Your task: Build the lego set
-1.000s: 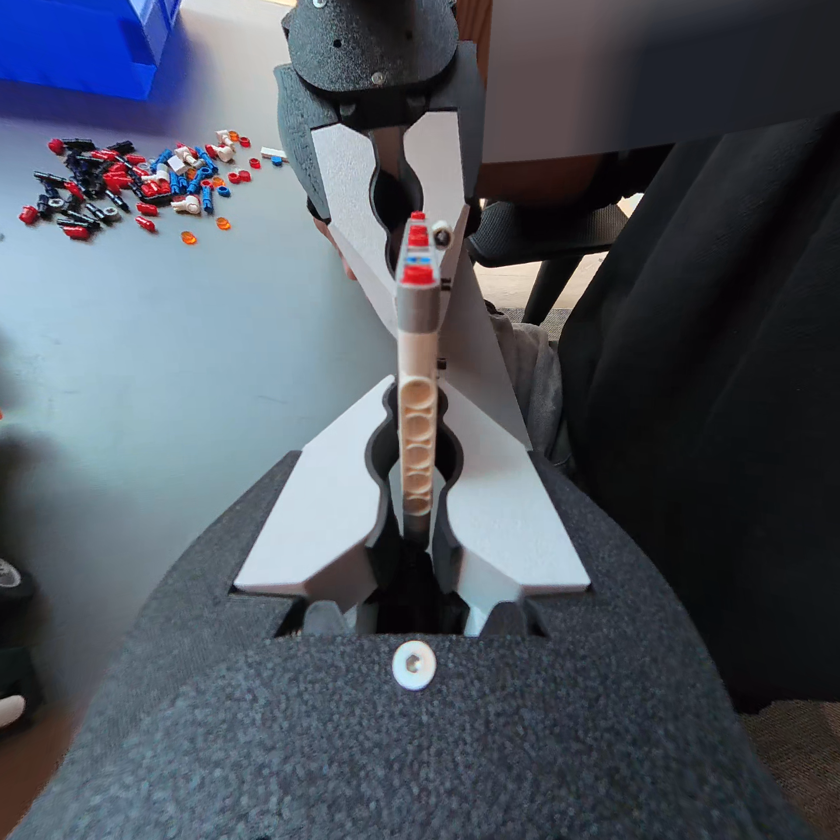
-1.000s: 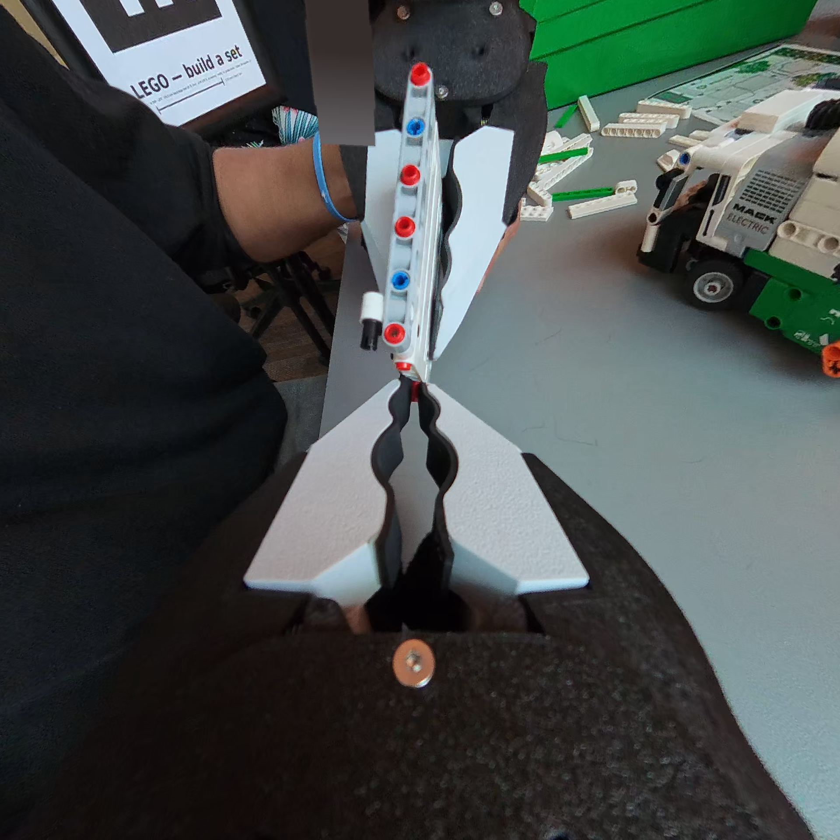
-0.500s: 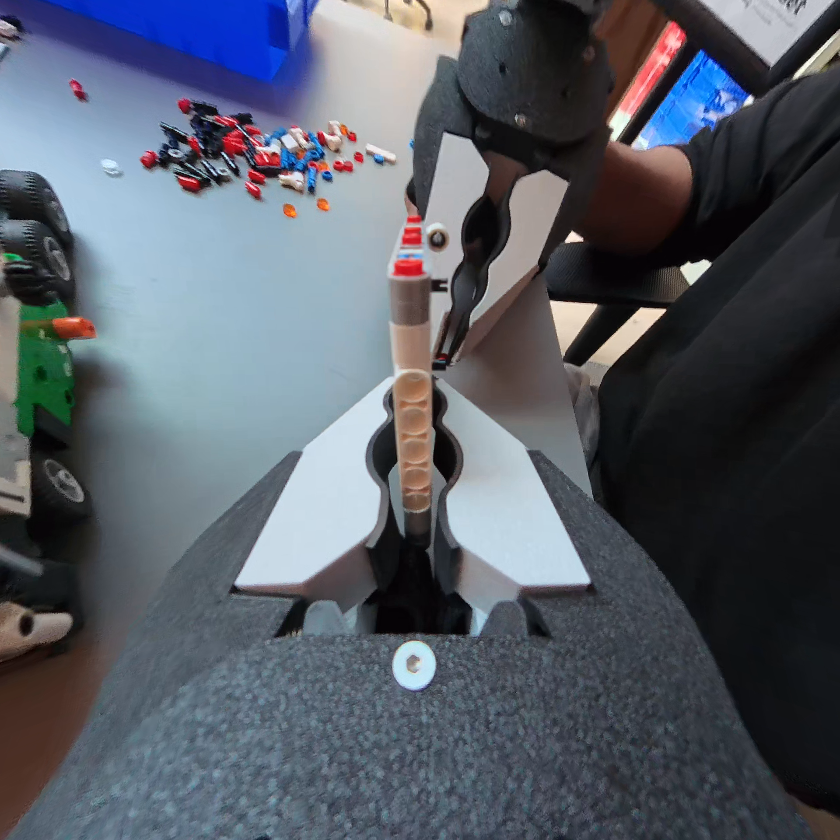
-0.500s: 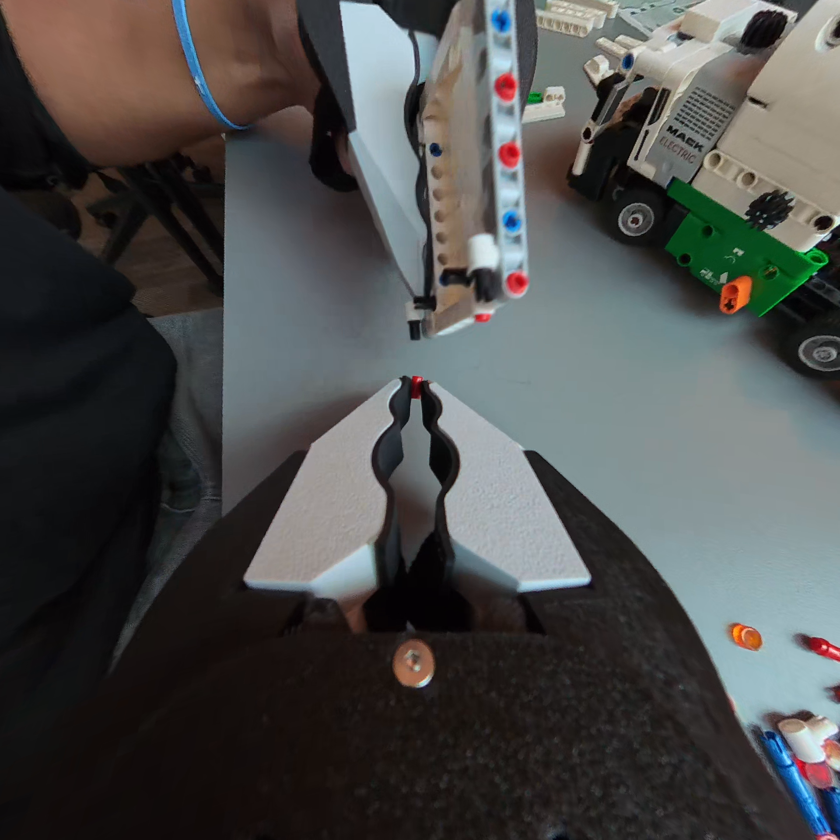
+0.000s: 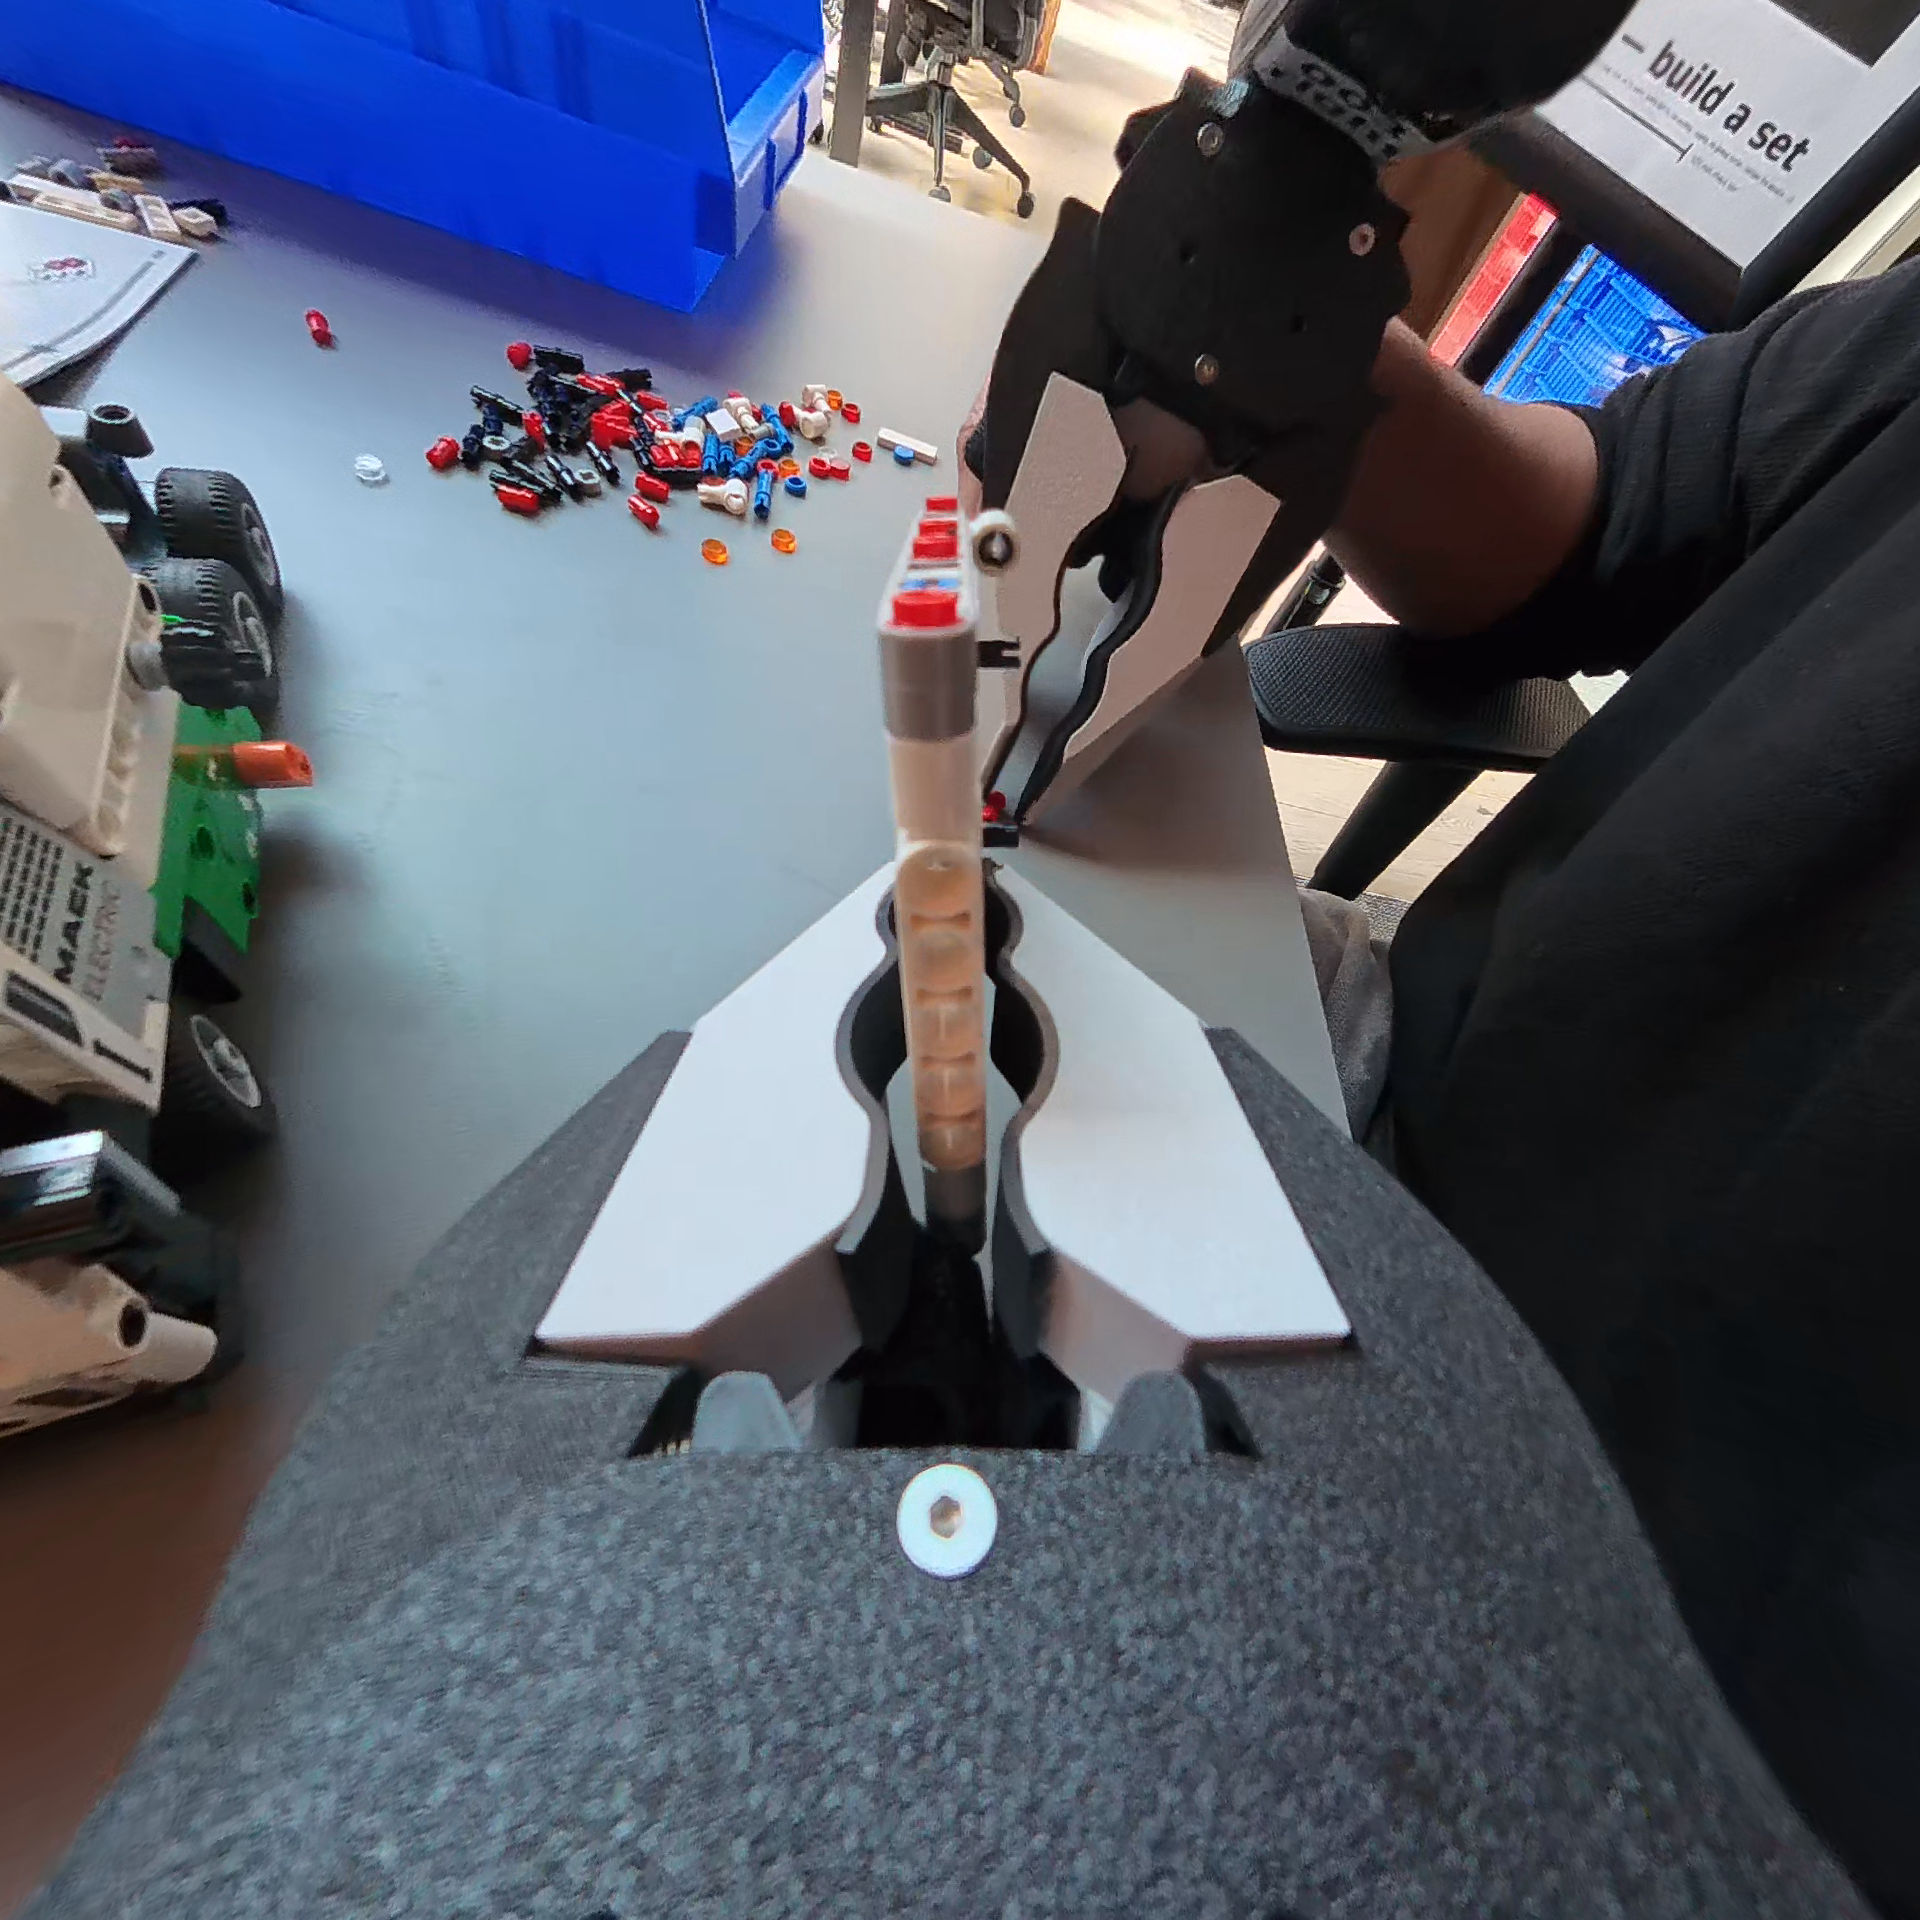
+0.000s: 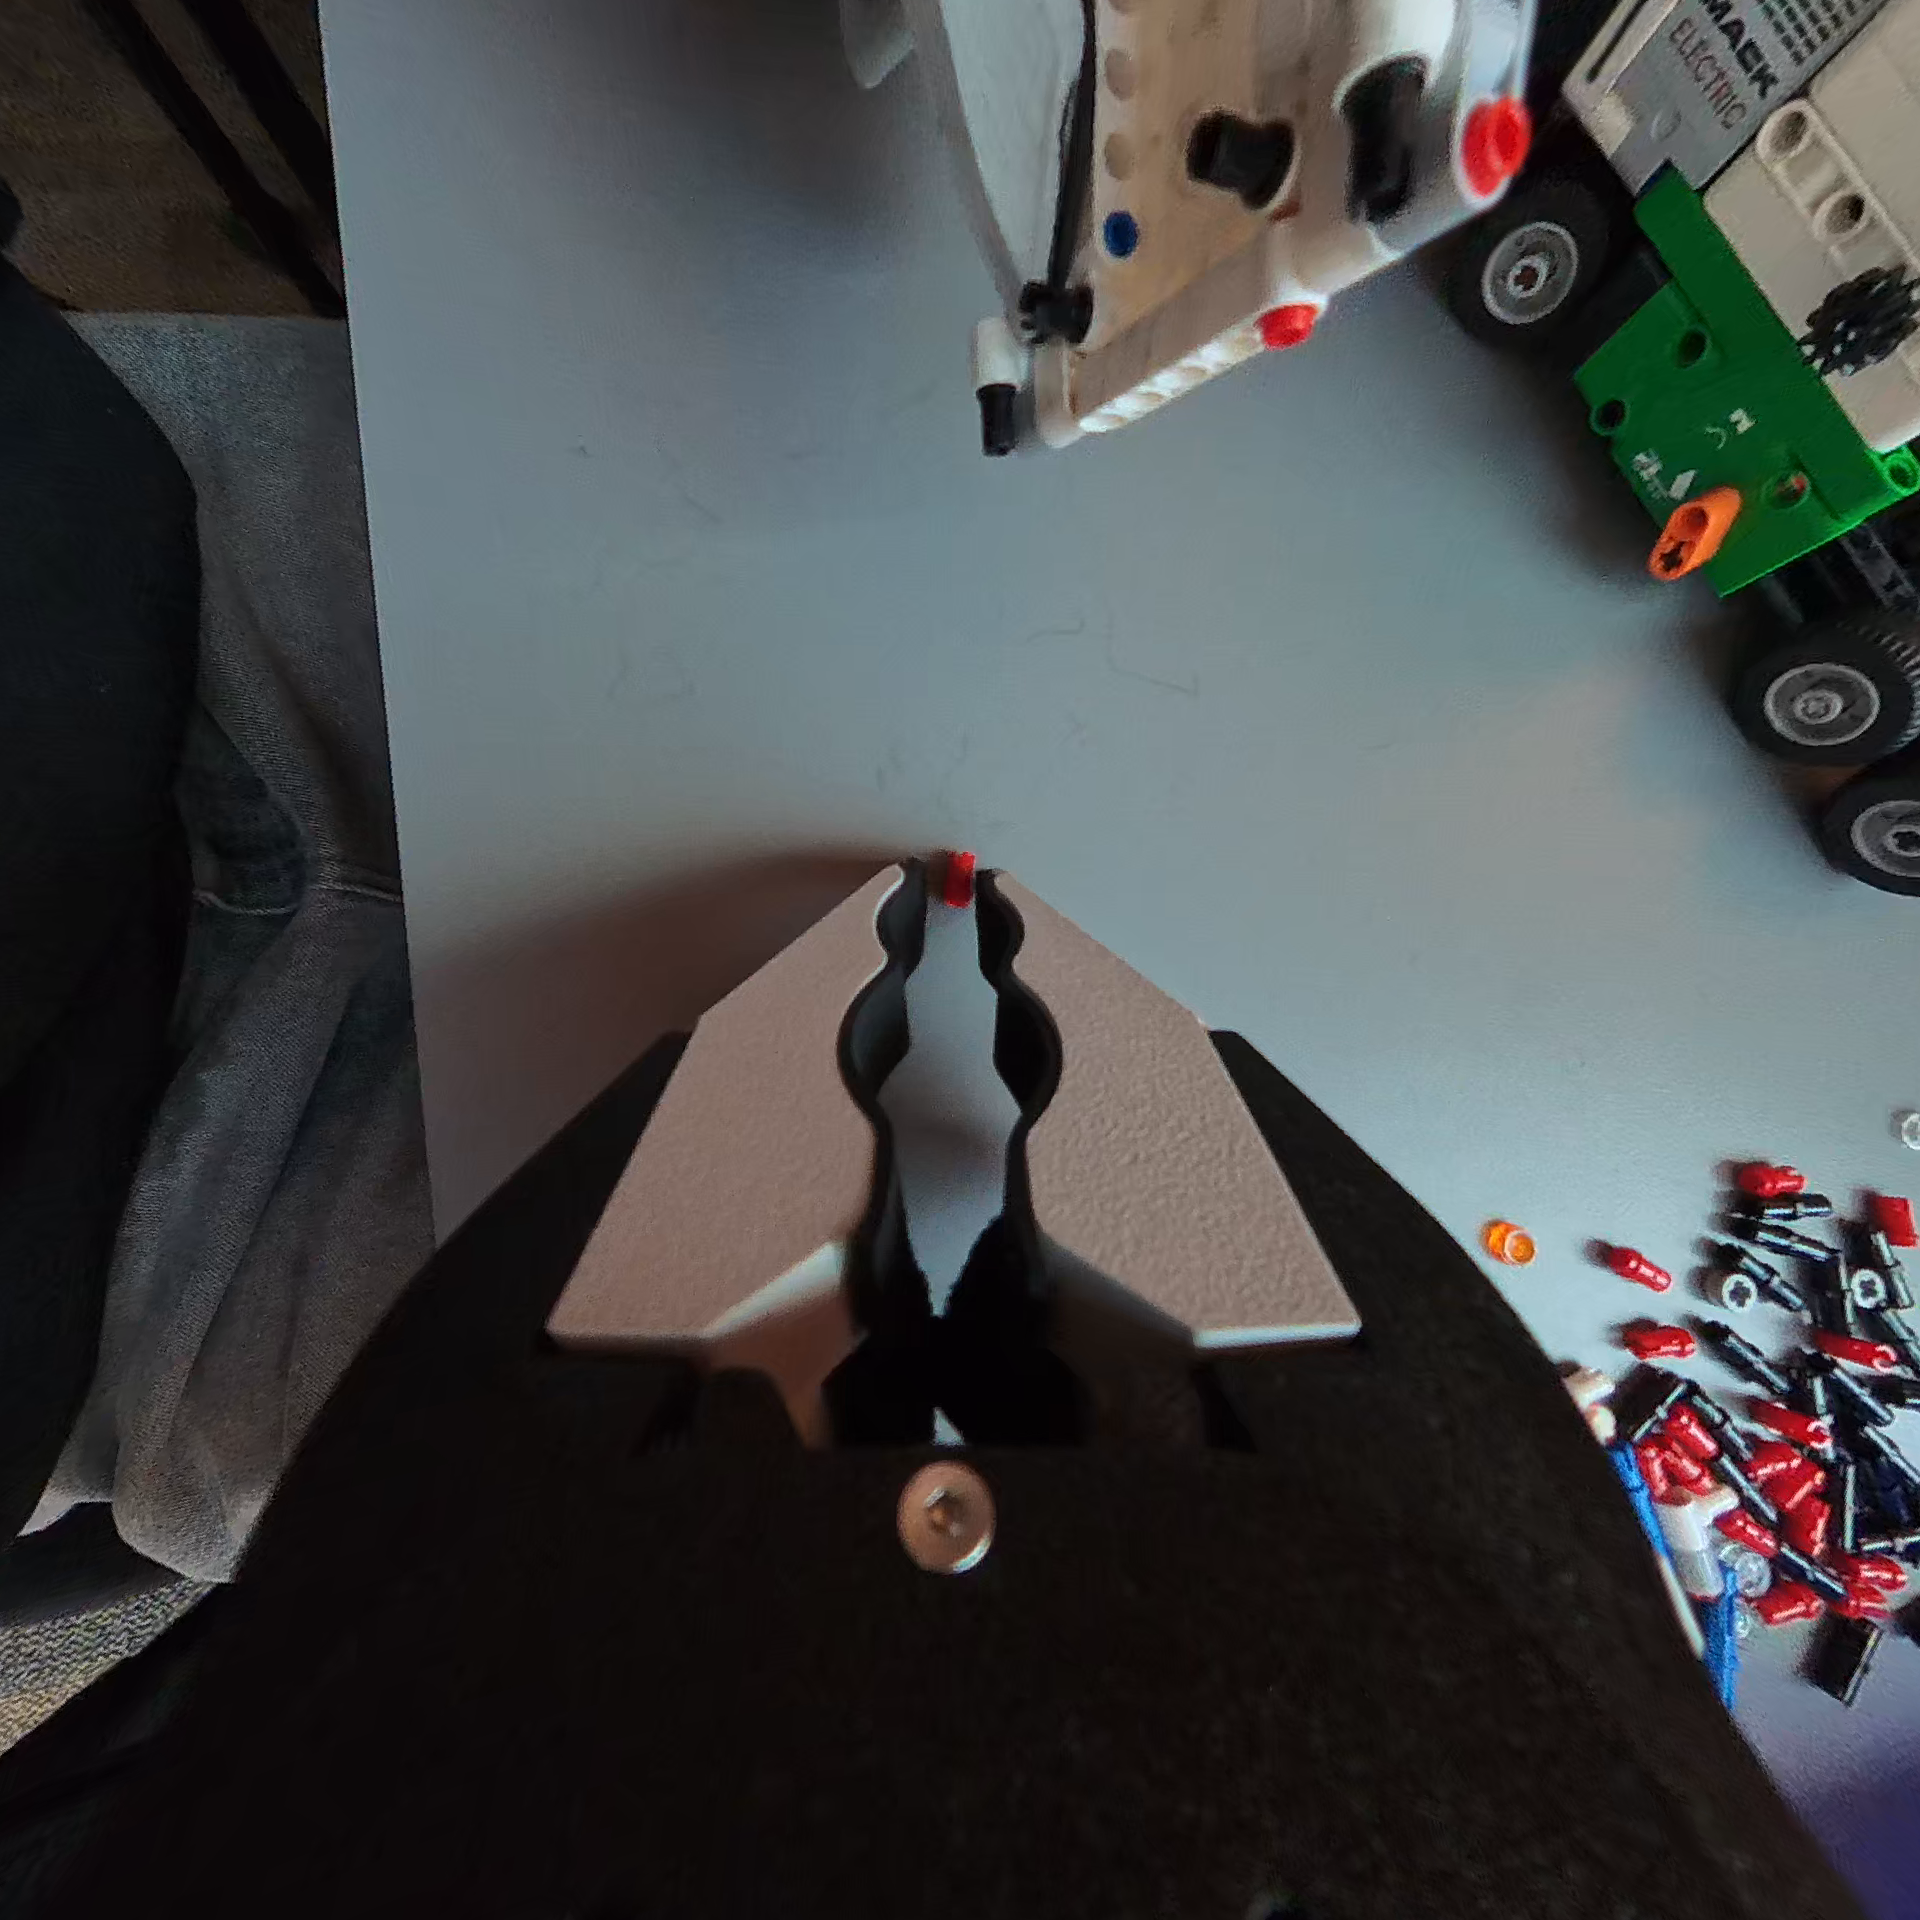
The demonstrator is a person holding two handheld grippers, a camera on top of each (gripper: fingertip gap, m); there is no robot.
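Note:
My left gripper (image 5: 940, 883) is shut on a white and grey beam assembly (image 5: 930, 727) studded with red and blue pins, held upright above the table. The same assembly shows blurred at the top of the right wrist view (image 6: 1195, 239). My right gripper (image 6: 951, 878) is shut on a small red pin (image 6: 953, 876) at its tips, low over the grey table (image 6: 1143, 675). In the left wrist view the right gripper (image 5: 1003, 816) points down just right of the assembly, its red pin (image 5: 992, 802) close to the beam's side.
A white and green truck model (image 5: 94, 831) stands at the left; it also shows in the right wrist view (image 6: 1745, 343). A pile of red, black and blue pins (image 5: 644, 447) lies ahead, with a blue bin (image 5: 468, 135) behind. The table's edge and a person's lap are on the right. Left tips to right tips: about 8 centimeters.
The right gripper with its red pin has swung down toward the table and away from the assembly's end. The left gripper has turned, bringing the truck and the bin into view.

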